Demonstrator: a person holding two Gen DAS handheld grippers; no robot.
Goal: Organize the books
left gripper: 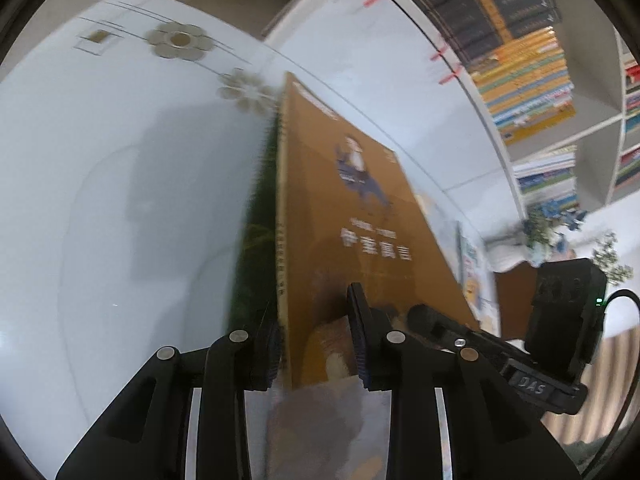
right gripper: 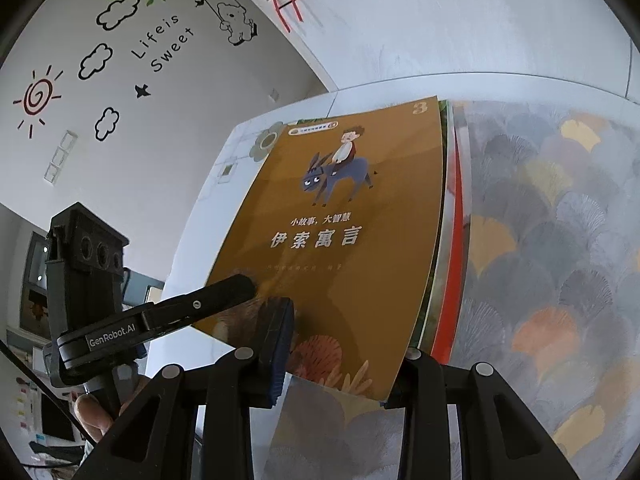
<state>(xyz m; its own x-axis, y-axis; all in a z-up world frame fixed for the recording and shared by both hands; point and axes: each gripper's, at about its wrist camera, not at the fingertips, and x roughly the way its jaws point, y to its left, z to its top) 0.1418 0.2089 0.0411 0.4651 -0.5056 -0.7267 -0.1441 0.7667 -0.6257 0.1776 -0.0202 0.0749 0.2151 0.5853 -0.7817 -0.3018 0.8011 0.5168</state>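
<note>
Both grippers steadying the brown book on edge

My left gripper (left gripper: 316, 340) and right gripper (right gripper: 344, 356) each clamp the near edge of the brown book (right gripper: 340, 240), tilted above the tabletop (left gripper: 120, 200) for squaring with its neighbours.

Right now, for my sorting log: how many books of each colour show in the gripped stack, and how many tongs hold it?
Brown-cover book: 1
Green-edged book: 1
Red-edged book: 1
Tongs: 2, left tongs and right tongs
Total: 5
</note>
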